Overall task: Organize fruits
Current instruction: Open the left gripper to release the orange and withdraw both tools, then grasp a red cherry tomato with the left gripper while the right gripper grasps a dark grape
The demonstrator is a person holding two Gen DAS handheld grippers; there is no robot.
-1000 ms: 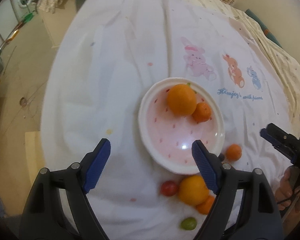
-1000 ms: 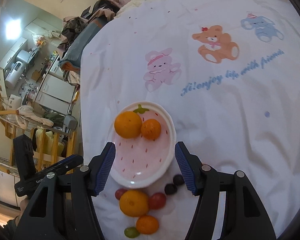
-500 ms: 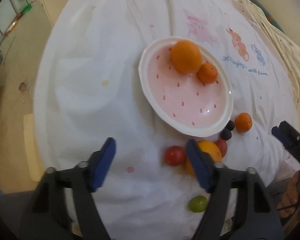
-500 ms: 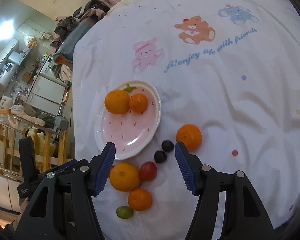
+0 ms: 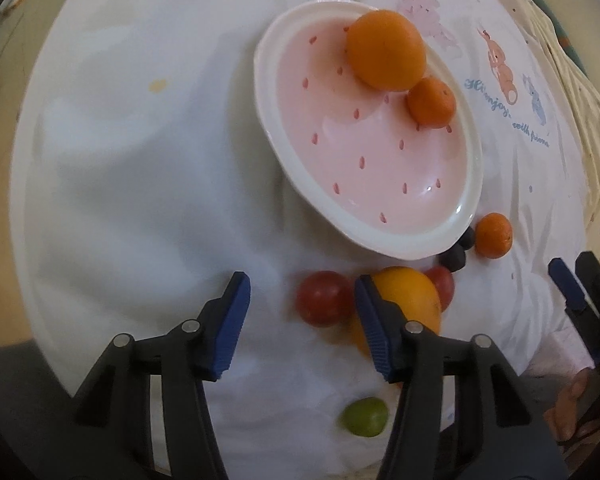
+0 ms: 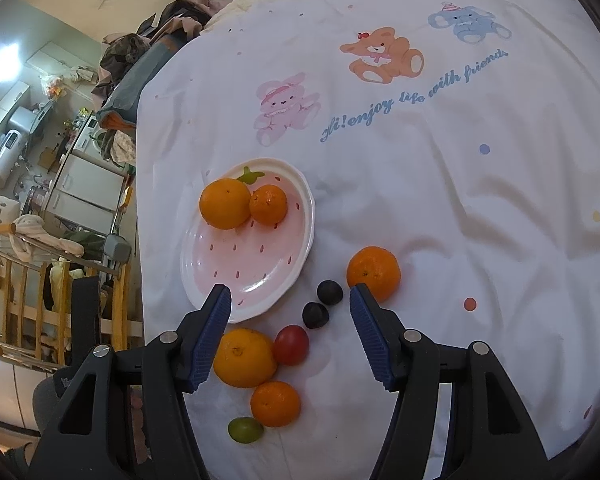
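Note:
A pink strawberry-pattern plate point(image 5: 296, 160) point(image 6: 300, 248) holds a large orange point(image 5: 386, 54) point(image 6: 225, 204) and a small tangerine point(image 5: 431, 100) point(image 6: 268, 205). On the cloth near it lie a red tomato point(image 5: 324, 298), a large orange point(image 5: 408, 296) point(image 6: 244, 358), a second tomato point(image 6: 292, 345), two dark plums point(image 6: 329, 292), tangerines point(image 6: 374, 273) point(image 6: 276, 403) and a green grape point(image 5: 365, 416) point(image 6: 245, 430). My left gripper point(image 5: 302, 300) is open and empty, low over the red tomato. My right gripper point(image 6: 290, 306) is open and empty above the plums.
The white cartoon-print cloth point(image 6: 420, 140) covers a table whose edge falls off at the left point(image 5: 32, 200). A cluttered kitchen area point(image 6: 40, 140) and a wooden rack point(image 6: 16, 280) lie beyond it. The right gripper shows at the edge of the left wrist view point(image 5: 572, 292).
My left gripper has pulled back and dropped toward the loose fruit, its jaws narrowing around the red tomato. My right gripper has drawn back, bringing the plums and a tangerine into view.

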